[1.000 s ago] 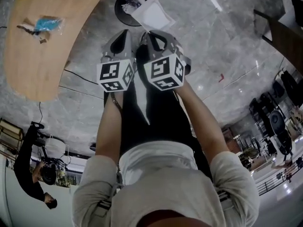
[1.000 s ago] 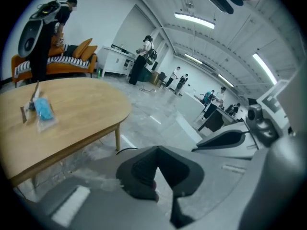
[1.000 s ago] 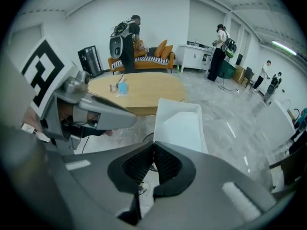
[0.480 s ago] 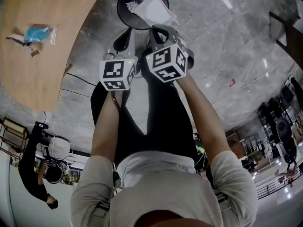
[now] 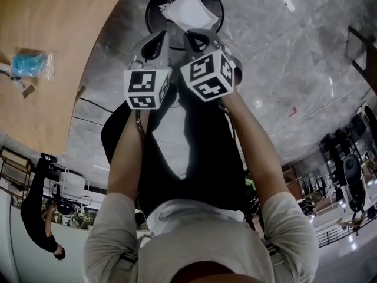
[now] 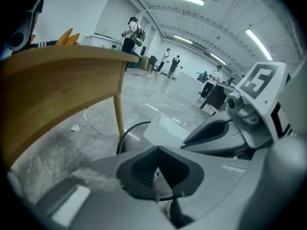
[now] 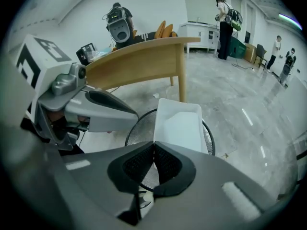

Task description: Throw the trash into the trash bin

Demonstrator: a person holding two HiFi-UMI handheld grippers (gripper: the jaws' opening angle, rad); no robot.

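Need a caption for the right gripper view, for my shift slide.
Right gripper, shut on the white tray, holds it over the black mesh bin beside the wooden table.

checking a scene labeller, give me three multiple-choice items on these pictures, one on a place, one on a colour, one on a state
1. Where does the blue packet lie?
A. on the floor
B. on the wooden table
C. on a chair

2. What colour is the mesh trash bin?
A. white
B. blue
C. black

3. How does the right gripper stand?
A. jaws wide apart, nothing between them
B. jaws shut on the near edge of the white tray
C. jaws shut on a bottle

Answers:
1 B, the head view shows the packet on the tabletop, far from the bin.
2 C, its rim and mesh are black in both the head view and the right gripper view.
3 B, the right gripper view shows the pads together at the tray's edge, with the tray reaching out over the bin.
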